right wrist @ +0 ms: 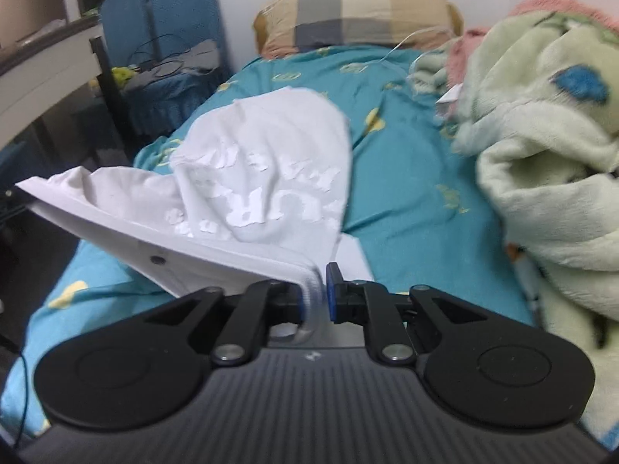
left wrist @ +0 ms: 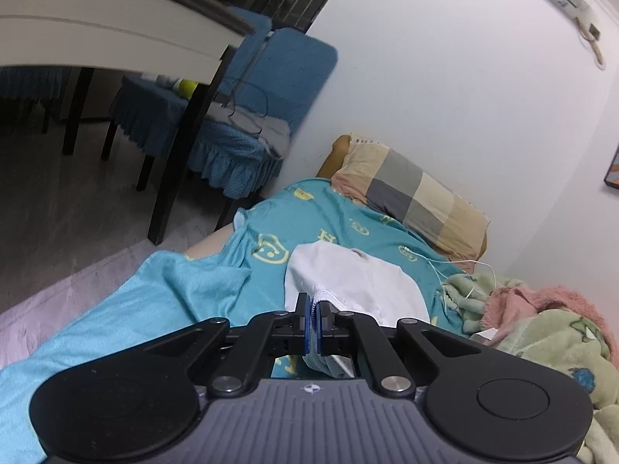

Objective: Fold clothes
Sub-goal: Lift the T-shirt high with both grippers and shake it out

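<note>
A white garment with cracked white lettering (right wrist: 267,178) is lifted above a bed with a teal sheet (right wrist: 406,178). My right gripper (right wrist: 315,294) is shut on its hemmed edge, which stretches off to the left. My left gripper (left wrist: 314,311) is shut on another hem of the same white garment (left wrist: 348,278), whose body drapes forward over the teal sheet (left wrist: 216,282). Part of the cloth hangs below each gripper's jaws.
A plaid pillow (left wrist: 410,193) lies at the bed's head against the white wall. A green and pink blanket (right wrist: 541,135) is heaped on the right side. A blue-covered chair (left wrist: 247,131) and a table (left wrist: 108,34) stand left of the bed. A white cable (left wrist: 456,266) lies on the sheet.
</note>
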`<state>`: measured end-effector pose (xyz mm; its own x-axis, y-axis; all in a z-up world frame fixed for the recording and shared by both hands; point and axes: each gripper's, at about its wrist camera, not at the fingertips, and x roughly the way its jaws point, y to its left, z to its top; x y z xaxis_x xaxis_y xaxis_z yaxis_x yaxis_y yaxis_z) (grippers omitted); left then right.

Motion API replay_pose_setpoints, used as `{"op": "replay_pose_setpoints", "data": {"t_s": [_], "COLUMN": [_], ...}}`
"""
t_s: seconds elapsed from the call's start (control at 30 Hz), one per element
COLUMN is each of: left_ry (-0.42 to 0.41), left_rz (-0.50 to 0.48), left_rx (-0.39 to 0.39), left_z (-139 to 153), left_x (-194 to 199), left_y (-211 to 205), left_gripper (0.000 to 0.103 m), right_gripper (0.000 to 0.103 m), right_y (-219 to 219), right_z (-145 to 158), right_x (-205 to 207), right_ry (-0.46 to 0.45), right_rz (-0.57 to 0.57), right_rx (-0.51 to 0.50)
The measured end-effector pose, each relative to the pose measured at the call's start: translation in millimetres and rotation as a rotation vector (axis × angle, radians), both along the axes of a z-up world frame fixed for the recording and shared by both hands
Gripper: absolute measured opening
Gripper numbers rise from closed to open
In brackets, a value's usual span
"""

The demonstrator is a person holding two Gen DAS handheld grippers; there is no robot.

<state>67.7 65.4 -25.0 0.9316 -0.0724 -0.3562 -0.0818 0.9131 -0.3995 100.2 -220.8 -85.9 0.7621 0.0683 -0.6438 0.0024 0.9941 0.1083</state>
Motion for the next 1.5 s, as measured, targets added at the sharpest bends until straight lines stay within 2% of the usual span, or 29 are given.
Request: {"op": "replay_pose_setpoints", "data": {"t_s": [0.1, 0.23, 0.4, 0.47, 0.57, 0.8, 0.93, 1.07, 1.2, 1.33, 1.43, 1.5], "left_ry": [-0.016, -0.038, -0.150, -0.213, -0.324, -0.548, -0.595, -0.651, -0.682, -0.693, -0.691, -0.672], "left_rz": [-0.005, -0.011, -0.013, -0.001, 0.011, -0.006, -0.040, -0.029, -0.018, -0.022, -0.033, -0.041], "left_rx": [0.009, 0.022, 0.042, 0.082, 0.094, 0.099, 0.131, 0.169, 0.158, 0.138, 0.133, 0.139], "left_z": [4, 8, 33, 53, 95, 245, 330, 394, 439, 472, 490, 497], "left_x": [-3, -7, -18, -21, -28, -48, -72, -115, -172, -220, -245, -247], "left_y": [-1, -3, -13, -21, -24, -18, -14, -7, 5, 18, 25, 25], "left_gripper": [0.003, 0.002, 0.002, 0.002, 0.002, 0.002, 0.002, 0.002, 0.002, 0.002, 0.002, 0.002], "right_gripper": [0.017, 0.017, 0.016, 0.016, 0.016, 0.016, 0.017, 0.017, 0.017, 0.017, 0.017, 0.017], "right_y": [-4, -3, -10, -9, -8, -13, -22, -21, -7, 0, 3, 2], "right_z": [11, 25, 49, 64, 106, 246, 323, 382, 426, 455, 470, 474], "right_x": [-15, -35, -49, -49, -44, -51, -73, -116, -175, -224, -247, -248], "right_ry": [-0.073, -0.181, -0.331, -0.399, -0.507, -0.745, -0.814, -0.896, -0.977, -1.018, -1.027, -1.015], "right_rz": [-0.059, -0.141, -0.224, -0.240, -0.242, -0.181, -0.126, -0.082, -0.042, -0.007, 0.011, 0.016], "right_rx": [-0.002, -0.060, -0.056, -0.067, -0.080, -0.044, 0.008, 0.010, -0.009, -0.006, -0.001, 0.001]}}
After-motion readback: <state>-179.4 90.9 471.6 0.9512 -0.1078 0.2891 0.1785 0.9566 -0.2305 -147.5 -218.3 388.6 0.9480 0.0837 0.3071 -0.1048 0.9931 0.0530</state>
